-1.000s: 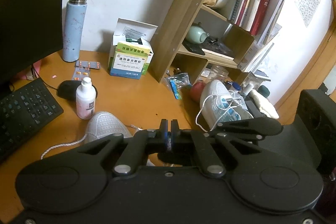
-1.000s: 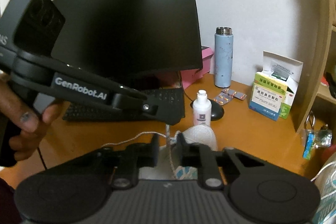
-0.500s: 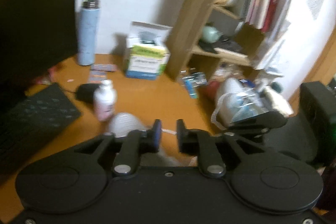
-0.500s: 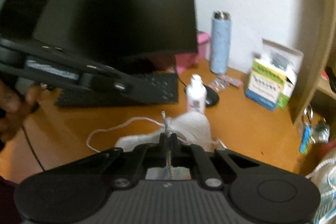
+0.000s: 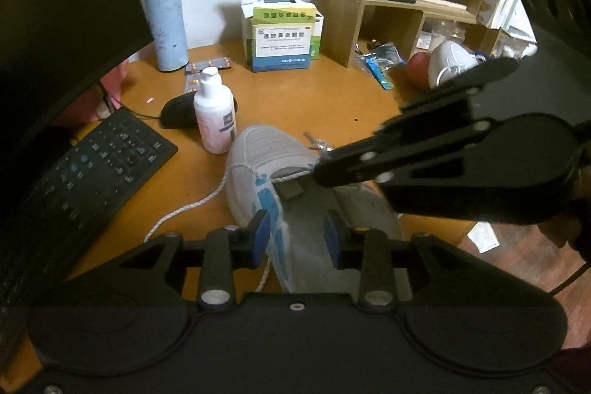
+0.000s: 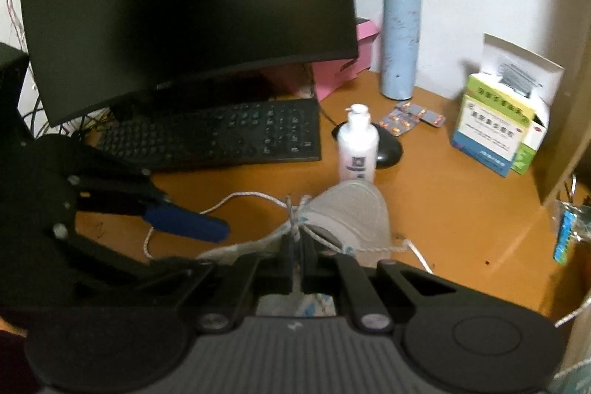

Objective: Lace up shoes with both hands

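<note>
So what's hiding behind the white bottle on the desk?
Behind the white bottle sits a black computer mouse, partly covered by it. Further back lie orange pill packs and a blue flask.

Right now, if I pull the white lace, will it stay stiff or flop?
Likely floppy: the white lace already lies in loose curves on the desk. Probably light and snag-prone, since the right gripper pinches it near the shoe.
</note>
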Action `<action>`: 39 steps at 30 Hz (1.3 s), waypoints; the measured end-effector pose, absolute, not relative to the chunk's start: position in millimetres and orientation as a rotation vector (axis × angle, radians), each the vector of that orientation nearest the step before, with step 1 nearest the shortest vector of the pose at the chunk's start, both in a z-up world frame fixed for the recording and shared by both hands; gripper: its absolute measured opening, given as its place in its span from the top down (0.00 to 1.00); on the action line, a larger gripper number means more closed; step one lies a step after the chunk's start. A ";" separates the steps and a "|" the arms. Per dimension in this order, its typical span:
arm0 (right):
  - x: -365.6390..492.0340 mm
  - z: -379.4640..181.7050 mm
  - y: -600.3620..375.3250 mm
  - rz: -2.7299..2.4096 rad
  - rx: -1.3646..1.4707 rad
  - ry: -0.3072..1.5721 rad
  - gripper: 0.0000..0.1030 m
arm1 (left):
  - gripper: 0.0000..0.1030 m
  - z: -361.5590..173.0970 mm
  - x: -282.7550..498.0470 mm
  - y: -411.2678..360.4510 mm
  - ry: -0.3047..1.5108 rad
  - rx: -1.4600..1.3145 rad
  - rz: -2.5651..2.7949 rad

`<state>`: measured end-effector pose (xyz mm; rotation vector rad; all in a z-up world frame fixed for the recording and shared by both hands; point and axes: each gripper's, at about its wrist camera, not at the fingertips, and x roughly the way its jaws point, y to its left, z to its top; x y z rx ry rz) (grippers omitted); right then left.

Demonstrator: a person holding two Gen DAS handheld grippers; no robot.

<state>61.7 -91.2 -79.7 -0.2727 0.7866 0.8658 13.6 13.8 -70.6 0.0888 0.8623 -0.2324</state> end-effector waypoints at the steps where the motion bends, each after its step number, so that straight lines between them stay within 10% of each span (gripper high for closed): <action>1: 62.9 -82.3 -86.7 0.867 -0.288 0.801 0.97 | 0.93 -72.6 14.5 15.3 0.866 0.092 -0.218; 39: 77.5 -126.9 -46.1 0.832 -0.415 0.950 0.97 | 0.96 -75.9 18.0 36.0 0.885 -0.013 -0.188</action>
